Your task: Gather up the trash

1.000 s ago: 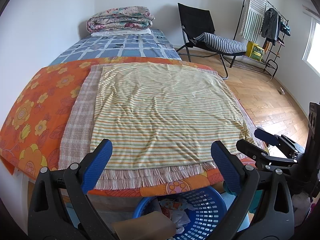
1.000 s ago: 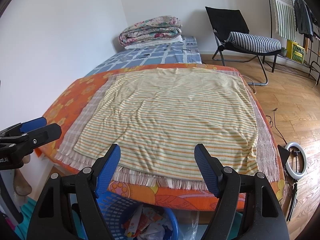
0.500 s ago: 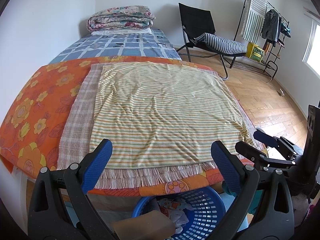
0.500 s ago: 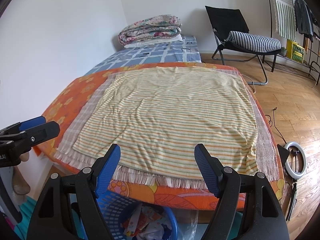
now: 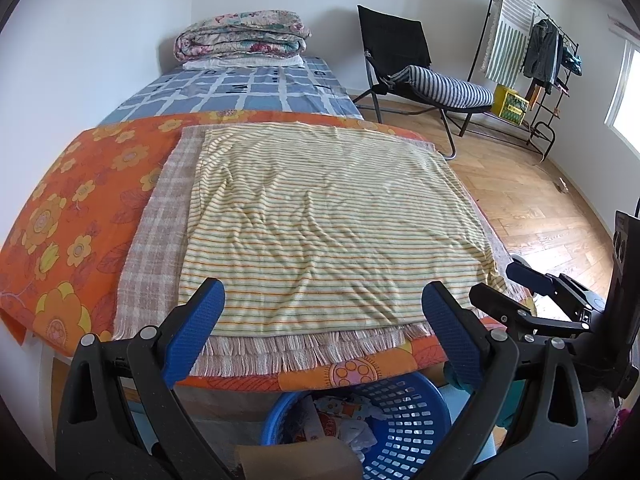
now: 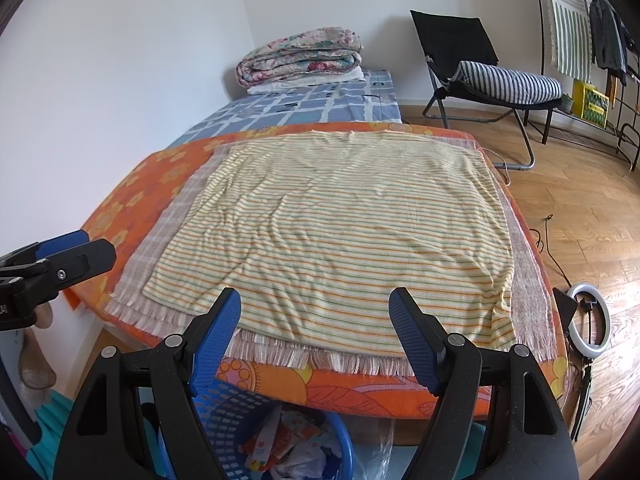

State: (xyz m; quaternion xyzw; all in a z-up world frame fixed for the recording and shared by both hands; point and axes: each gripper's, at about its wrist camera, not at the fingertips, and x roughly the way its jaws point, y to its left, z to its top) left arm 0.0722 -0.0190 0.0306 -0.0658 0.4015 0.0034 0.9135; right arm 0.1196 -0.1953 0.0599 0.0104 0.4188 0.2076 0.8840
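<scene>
Two claws, left claw [image 5: 322, 328] and right claw [image 6: 316, 334] (both agape), one blue basket [image 5: 408, 424].

A striped yellow cloth [image 5: 328, 224] lies spread flat on a checked fringed blanket [image 5: 160, 240], which covers an orange flowered sheet [image 5: 76, 208] on the bed [image 5: 240, 92]. At the far end of the bed, a folded floral quilt [image 5: 240, 36] sits on a white pillow. A black folding chair [image 6: 460, 52] with a striped cushion [image 6: 508, 86] stands on the wooden floor [image 6: 580, 208]. A clothes rack [image 5: 532, 48] stands by the wall, and a ring light [image 6: 590, 320] lies beside the bed.
</scene>
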